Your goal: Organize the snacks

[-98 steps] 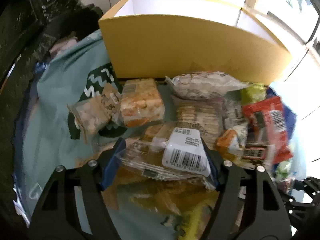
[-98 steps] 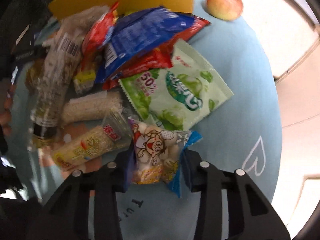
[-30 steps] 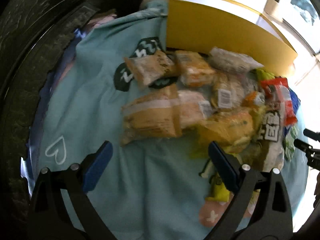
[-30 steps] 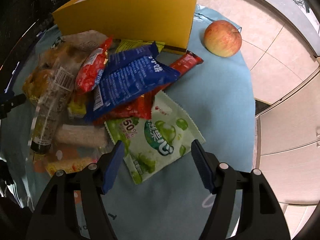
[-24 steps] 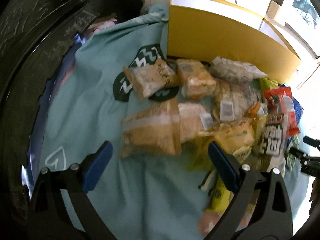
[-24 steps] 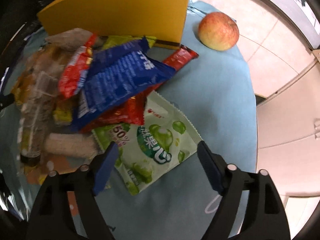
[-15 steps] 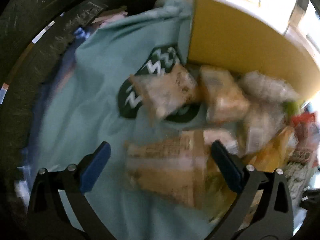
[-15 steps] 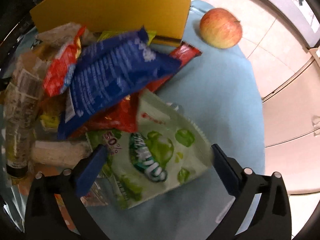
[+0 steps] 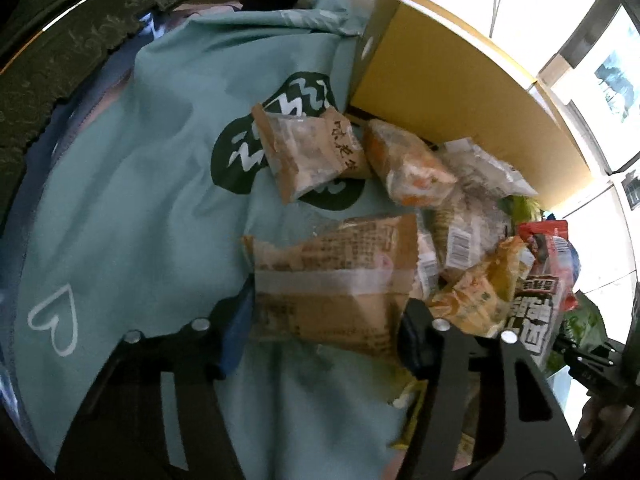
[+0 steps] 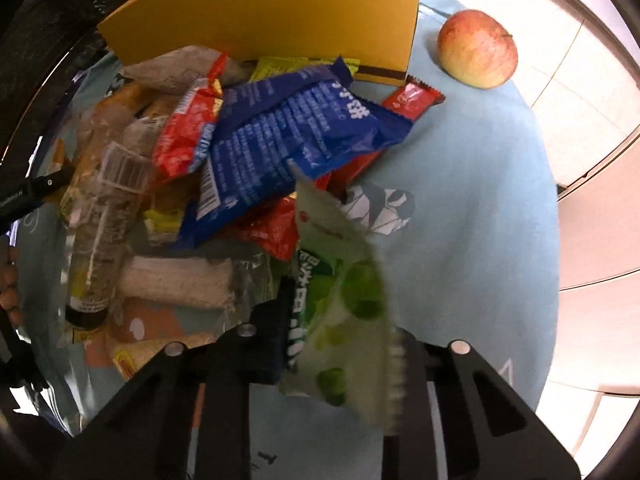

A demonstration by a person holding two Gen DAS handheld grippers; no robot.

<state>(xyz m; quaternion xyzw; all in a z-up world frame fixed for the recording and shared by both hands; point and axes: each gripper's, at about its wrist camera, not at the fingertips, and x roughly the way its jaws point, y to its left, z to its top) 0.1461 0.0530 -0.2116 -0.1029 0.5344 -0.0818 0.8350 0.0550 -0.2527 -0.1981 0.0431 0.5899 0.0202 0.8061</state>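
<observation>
A pile of snack packets lies on a light blue cloth point(image 9: 132, 184) in front of a yellow box point(image 9: 448, 92). My left gripper point(image 9: 324, 320) is shut on a brown paper-look snack packet point(image 9: 332, 276) at the near left of the pile. My right gripper point(image 10: 340, 336) is shut on a green and white candy bag point(image 10: 340, 300), which stands tilted on edge between the jaws. A blue packet point(image 10: 292, 140) and red packets point(image 10: 188, 132) lie just beyond it. The yellow box shows in the right wrist view point(image 10: 272, 8) too.
An apple point(image 10: 478, 48) sits on the cloth to the right of the box. A clear tube of snacks point(image 10: 104, 232) and a white rice bar point(image 10: 176, 284) lie left of my right gripper. A dark carved furniture edge point(image 9: 60, 60) borders the cloth's left side.
Both grippers were open above the pile. Both have come down and closed: the left on the brown packet, the right on the green bag, which has tipped up on edge.
</observation>
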